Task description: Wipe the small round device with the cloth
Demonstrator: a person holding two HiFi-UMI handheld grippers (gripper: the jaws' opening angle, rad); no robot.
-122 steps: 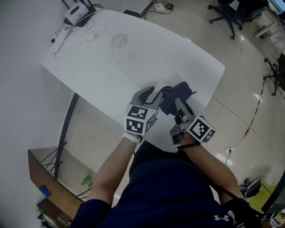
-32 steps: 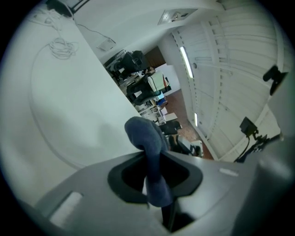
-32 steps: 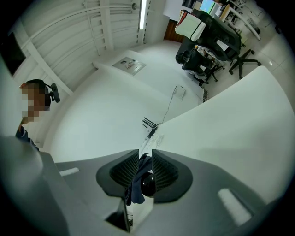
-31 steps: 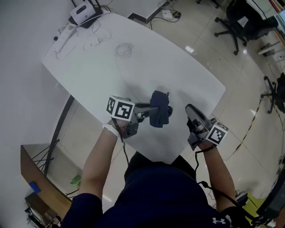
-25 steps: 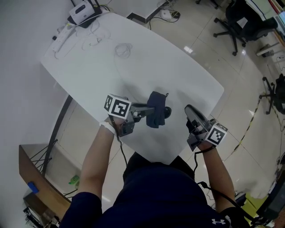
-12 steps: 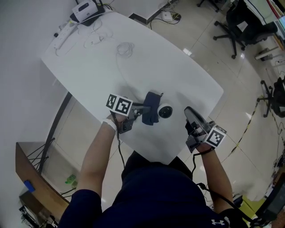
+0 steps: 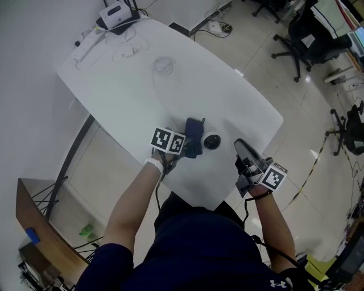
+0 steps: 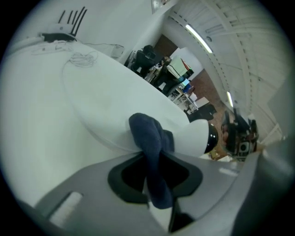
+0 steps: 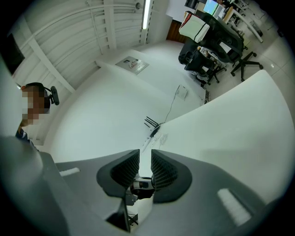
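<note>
Left hand-held gripper [image 7: 186, 144] clamped on the dark blue cloth [image 7: 194, 135]. Right hand-held gripper [image 7: 242, 149] empty, jaws slightly apart, at the near right edge of the white desk [image 7: 136, 85]. Cloth hangs to the desk, touching the left side of the small round white device [image 7: 212, 141].

White rounded tabletop [image 7: 239, 108], small round white device with a black face [image 7: 212, 141] near its 5 o'clock edge, loose coil of thin wire [image 7: 164, 64] toward 12, white power strip [image 7: 88, 45] and white router-like box [image 7: 118, 12] at the 10 to 11 o'clock corner.
</note>
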